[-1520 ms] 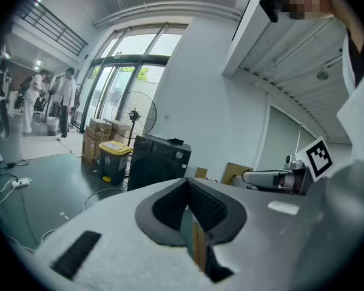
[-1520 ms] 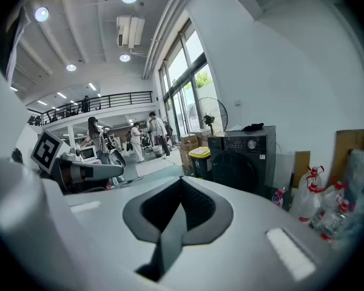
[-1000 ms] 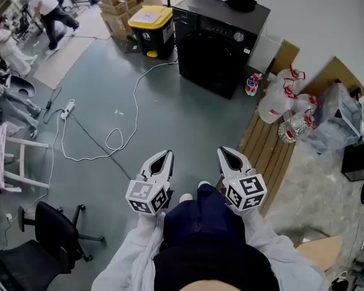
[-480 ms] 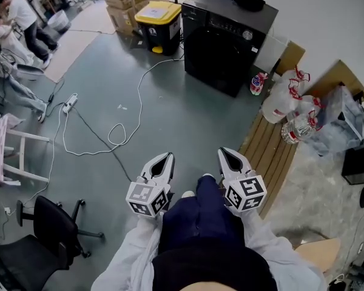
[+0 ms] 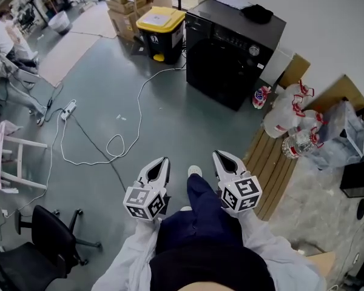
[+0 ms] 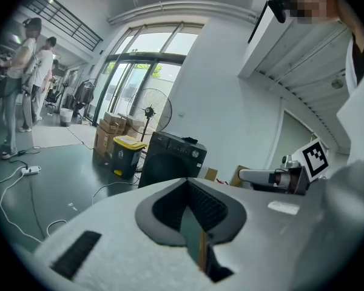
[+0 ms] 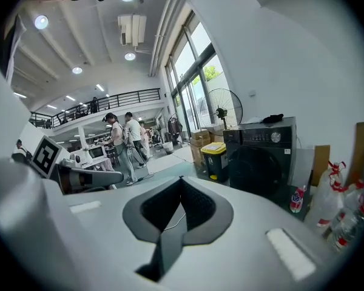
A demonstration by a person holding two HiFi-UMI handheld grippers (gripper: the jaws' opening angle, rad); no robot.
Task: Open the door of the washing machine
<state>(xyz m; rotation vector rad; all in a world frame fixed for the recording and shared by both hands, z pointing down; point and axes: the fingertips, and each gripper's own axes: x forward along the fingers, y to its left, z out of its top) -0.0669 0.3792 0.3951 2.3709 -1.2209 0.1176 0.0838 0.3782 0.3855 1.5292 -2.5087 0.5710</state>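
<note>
Holding nothing: left gripper [image 5: 162, 163] and right gripper [image 5: 220, 157], side by side, both sets of jaws pressed together. White cable [image 5: 116, 143]: on the floor, ahead and left of the left jaws. Wooden pallet [image 5: 270, 161]: right of the right jaws. Washing machine [image 5: 230, 56]: black, door closed, well ahead of both jaws. Yellow-lidded bin [image 5: 159, 32]: far ahead, left of the machine.

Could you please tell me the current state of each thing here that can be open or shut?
washing machine door: closed.
yellow bin lid: closed.
left gripper: fingers shut, nothing held.
right gripper: fingers shut, nothing held.
</note>
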